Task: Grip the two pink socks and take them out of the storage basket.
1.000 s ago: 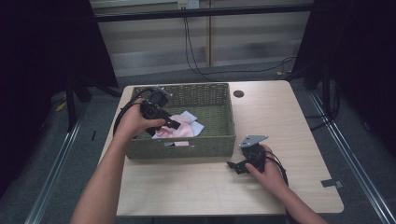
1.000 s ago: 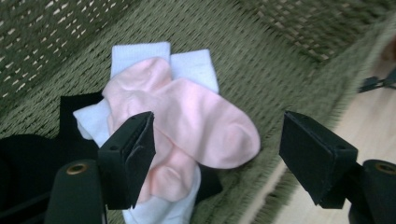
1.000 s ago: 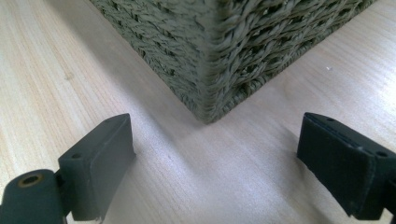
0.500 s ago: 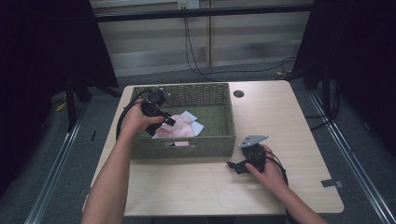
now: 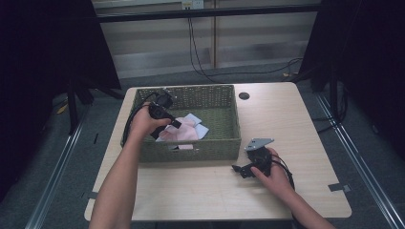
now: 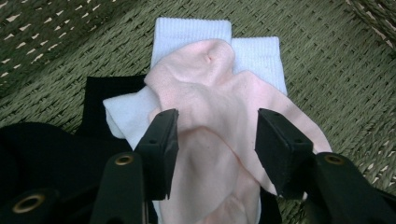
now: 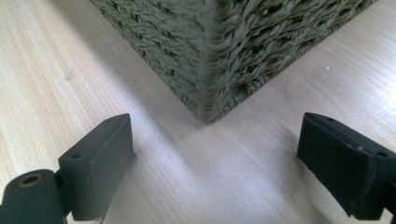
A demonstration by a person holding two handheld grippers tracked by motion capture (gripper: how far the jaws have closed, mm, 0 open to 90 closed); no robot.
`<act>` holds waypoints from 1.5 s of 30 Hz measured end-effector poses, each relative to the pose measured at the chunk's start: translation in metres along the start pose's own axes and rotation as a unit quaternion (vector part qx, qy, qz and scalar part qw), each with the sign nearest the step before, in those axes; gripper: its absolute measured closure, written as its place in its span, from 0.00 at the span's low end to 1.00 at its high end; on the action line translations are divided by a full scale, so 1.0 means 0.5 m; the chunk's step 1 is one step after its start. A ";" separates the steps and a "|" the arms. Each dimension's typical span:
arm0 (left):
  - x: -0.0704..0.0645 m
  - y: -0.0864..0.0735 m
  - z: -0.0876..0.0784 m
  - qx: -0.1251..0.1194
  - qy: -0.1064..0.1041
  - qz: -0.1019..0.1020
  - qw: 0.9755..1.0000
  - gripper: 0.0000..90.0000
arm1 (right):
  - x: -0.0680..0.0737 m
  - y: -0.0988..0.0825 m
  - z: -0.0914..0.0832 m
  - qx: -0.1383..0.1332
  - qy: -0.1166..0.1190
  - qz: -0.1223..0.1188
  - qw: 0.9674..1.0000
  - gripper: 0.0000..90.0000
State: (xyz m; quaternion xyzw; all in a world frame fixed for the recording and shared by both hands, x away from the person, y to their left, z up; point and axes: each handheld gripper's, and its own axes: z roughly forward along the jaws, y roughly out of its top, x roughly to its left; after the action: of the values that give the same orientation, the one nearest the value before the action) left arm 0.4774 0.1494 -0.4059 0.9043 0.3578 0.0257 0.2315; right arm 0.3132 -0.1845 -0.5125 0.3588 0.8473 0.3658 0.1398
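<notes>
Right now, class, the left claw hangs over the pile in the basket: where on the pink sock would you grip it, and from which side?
Grip the pink sock at its raised middle fold, coming straight down from above. It lies on top of the white socks and black cloth, so a shallow pinch there should probably lift it alone. The left claw is open, its jaws either side of that fold, inside the woven basket.

Olive woven basket (image 5: 217,98) holds pink sock (image 6: 219,126), white socks (image 6: 259,56), black cloth (image 6: 100,95).

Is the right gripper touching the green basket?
Apart. In the right gripper view, bare table lies between the open right gripper and the corner of the basket.
</notes>
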 end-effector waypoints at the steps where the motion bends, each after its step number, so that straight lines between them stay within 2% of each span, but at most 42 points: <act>1: -0.001 0.001 0.004 -0.002 0.003 -0.002 1.000 0.56 | 0.000 0.000 0.000 0.000 0.000 0.000 1.000 0.11; 6: 0.000 0.004 0.010 0.004 0.004 -0.002 1.000 0.59 | 0.000 0.000 0.000 0.000 0.001 0.000 1.000 0.11; 9: 0.001 0.007 0.010 0.000 0.003 -0.012 1.000 0.64 | 0.000 0.000 0.000 0.000 0.001 0.000 1.000 0.11; 15: -0.004 0.007 0.017 0.019 0.009 -0.014 1.000 0.71 | 0.000 0.000 0.000 0.000 0.001 -0.001 1.000 0.11; 16: -0.004 0.007 0.018 0.022 0.009 -0.015 1.000 0.73 | 0.000 0.000 0.000 0.000 0.001 0.000 1.000 0.11; 17: -0.005 0.007 0.017 0.027 0.009 -0.016 0.999 0.82 | 0.000 0.000 0.000 0.000 0.001 -0.001 1.000 0.11; 18: -0.005 0.007 0.017 0.029 0.011 -0.019 0.999 0.82 | 0.000 0.000 0.000 0.000 0.001 -0.001 1.000 0.11; 21: -0.006 0.007 0.009 0.035 0.013 -0.019 0.999 0.92 | 0.000 0.000 0.000 0.001 0.001 0.000 1.000 0.11; 23: -0.006 0.007 0.001 0.038 0.012 -0.022 0.999 0.94 | 0.000 0.000 0.000 0.000 0.001 -0.001 1.000 0.11; 26: -0.002 0.005 -0.011 0.029 0.012 -0.025 0.999 0.97 | 0.000 0.000 0.000 0.000 0.001 -0.001 1.000 0.11; 29: -0.002 0.008 -0.020 0.033 0.014 -0.024 0.999 0.99 | 0.000 0.000 0.000 0.000 0.001 -0.001 1.000 0.11; 32: -0.008 0.011 -0.018 0.043 0.015 -0.021 0.999 0.99 | 0.000 0.000 0.000 0.000 0.001 -0.001 1.000 0.11; 35: -0.008 0.012 -0.019 0.043 0.016 -0.019 0.999 1.00 | 0.000 0.000 0.000 0.000 0.001 -0.001 1.000 0.11; 40: -0.003 0.007 -0.017 0.042 0.004 -0.022 0.999 0.98 | 0.000 0.000 0.000 0.000 0.001 -0.001 1.000 0.11; 41: -0.003 0.006 -0.015 0.040 0.007 -0.017 0.999 0.94 | 0.000 0.000 0.000 0.000 0.001 -0.001 1.000 0.11; 43: -0.001 0.001 -0.010 0.024 0.013 -0.016 1.000 0.77 | 0.000 0.000 0.000 0.000 0.001 -0.001 1.000 0.11; 45: 0.005 -0.004 -0.004 0.036 0.008 -0.007 0.999 0.68 | 0.000 0.000 0.000 0.000 0.001 -0.001 1.000 0.11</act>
State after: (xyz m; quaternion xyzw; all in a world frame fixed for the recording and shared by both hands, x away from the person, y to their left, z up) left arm 0.4776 0.1530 -0.4053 0.9094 0.3665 0.0188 0.1956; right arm 0.3133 -0.1844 -0.5124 0.3581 0.8478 0.3656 0.1391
